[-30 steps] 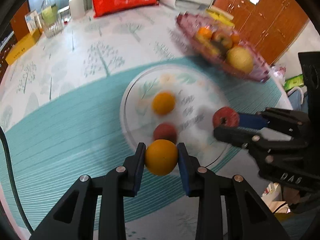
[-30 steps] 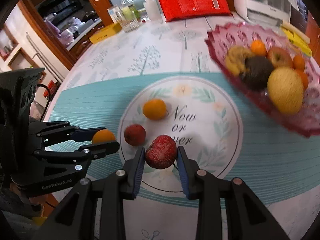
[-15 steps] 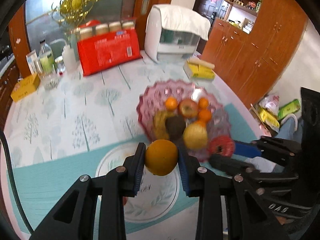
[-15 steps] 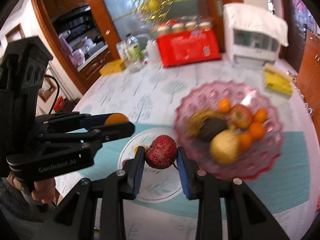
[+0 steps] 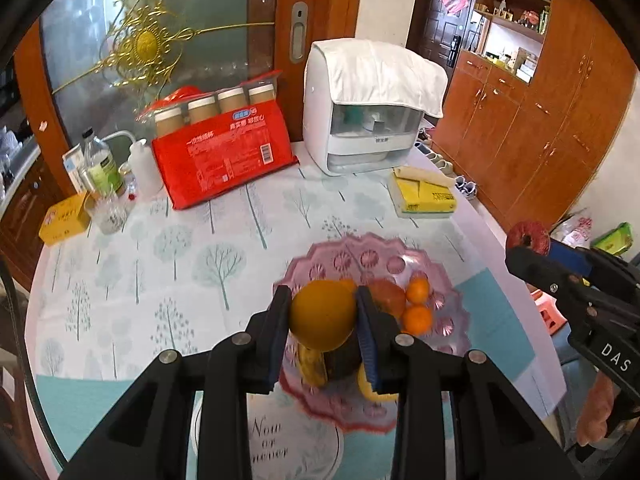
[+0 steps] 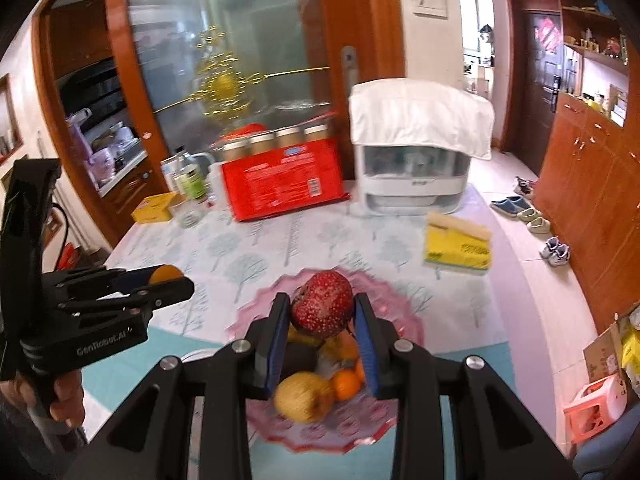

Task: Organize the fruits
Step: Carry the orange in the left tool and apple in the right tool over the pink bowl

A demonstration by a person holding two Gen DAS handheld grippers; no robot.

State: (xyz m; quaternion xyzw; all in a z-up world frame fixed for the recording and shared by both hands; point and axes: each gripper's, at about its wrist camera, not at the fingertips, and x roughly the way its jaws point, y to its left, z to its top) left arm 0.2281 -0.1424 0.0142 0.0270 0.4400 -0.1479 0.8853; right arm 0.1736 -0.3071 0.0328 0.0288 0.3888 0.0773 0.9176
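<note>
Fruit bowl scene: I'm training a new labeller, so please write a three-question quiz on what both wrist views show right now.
1. True or false: the left gripper is shut on an orange.
2. What does the right gripper hold? A) a banana B) a red speckled fruit C) nothing
3. Fill in: both held fruits hang above the pink ____, which already holds fruit.

Key: 1 true; 2 B; 3 bowl
</note>
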